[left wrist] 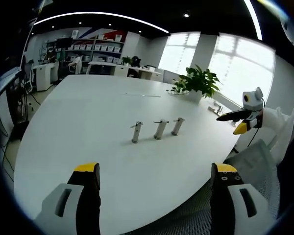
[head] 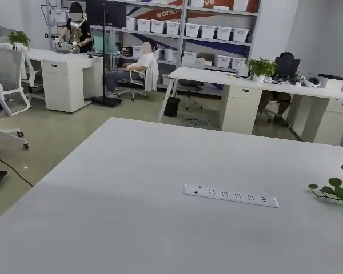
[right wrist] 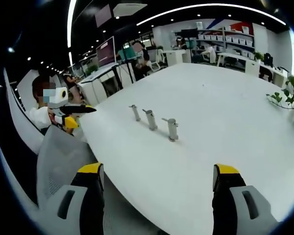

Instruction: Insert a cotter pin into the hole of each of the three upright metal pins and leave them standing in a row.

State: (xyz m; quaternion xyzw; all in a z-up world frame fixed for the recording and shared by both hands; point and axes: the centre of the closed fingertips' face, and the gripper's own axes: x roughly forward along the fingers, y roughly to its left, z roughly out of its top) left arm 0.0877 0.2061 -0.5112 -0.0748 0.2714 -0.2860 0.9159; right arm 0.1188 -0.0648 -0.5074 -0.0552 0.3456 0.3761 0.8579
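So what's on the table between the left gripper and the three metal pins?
Nothing. In the left gripper view, just bare white tabletop lies between the open left gripper and the three upright metal pins.

In the left gripper view, three short upright grey metal pins point(left wrist: 160, 129) are seen in a row on the large white rounded table point(left wrist: 88, 122), ahead of the left gripper point(left wrist: 155, 171) and between its wide-set jaws. A green leafy potted plant point(left wrist: 198, 81) is set beyond the row, right of the jaws. The right gripper point(left wrist: 232, 122) is held off the table's edge, further right. In the right gripper view, the row is found ahead of the right gripper's jaws, with the left gripper left of it. In the head view, a long white plastic power strip point(head: 230, 195) is laid on the table.
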